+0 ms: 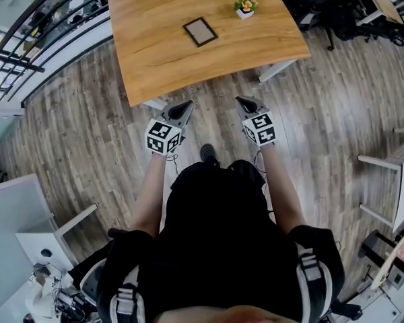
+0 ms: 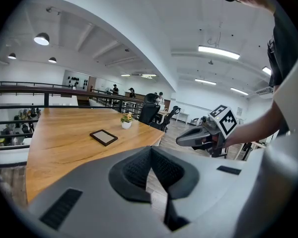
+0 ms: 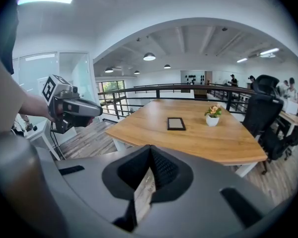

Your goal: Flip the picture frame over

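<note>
A small dark picture frame [image 1: 200,31] lies flat on the wooden table [image 1: 155,46], well ahead of both grippers. My left gripper [image 1: 184,105] and right gripper [image 1: 242,101] hang side by side over the floor, short of the table's near edge, both shut with nothing in them. In the left gripper view the frame [image 2: 103,137] lies beyond my closed jaws [image 2: 150,149], and the right gripper [image 2: 181,141] shows at the right. The right gripper view has the frame [image 3: 176,124] mid-table past its shut jaws [image 3: 150,148], and the left gripper [image 3: 97,111] at the left.
A small white pot with flowers [image 1: 245,7] stands on the table right of the frame. A dark railing [image 1: 27,39] runs along the left. Black office chairs [image 3: 262,114] stand beyond the table's right end. A white chair [image 1: 397,180] is at my right.
</note>
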The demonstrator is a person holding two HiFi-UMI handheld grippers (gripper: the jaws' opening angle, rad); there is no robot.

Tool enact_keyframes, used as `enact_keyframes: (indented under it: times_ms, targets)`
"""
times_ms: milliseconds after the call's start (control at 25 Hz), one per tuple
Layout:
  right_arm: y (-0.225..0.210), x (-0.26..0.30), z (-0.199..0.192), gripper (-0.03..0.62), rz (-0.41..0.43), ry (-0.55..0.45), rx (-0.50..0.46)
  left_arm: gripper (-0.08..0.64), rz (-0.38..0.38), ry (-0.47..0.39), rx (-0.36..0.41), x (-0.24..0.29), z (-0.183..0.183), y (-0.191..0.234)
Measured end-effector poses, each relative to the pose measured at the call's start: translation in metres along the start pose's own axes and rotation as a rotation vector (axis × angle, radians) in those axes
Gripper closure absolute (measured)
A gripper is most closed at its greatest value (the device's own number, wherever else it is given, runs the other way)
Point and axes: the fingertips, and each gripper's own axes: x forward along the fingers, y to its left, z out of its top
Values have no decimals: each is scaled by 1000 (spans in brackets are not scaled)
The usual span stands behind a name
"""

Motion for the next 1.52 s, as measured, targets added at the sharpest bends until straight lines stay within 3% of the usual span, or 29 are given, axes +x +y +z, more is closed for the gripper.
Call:
enact_keyframes:
  times_ms: [560,1520]
  targets:
    - [0,7,5,584,-20,1,19,540,-12,0,-10,-5,0,7]
    - [-69,78,47,584,70,21,-9,540,80,11,-49,55,33,69]
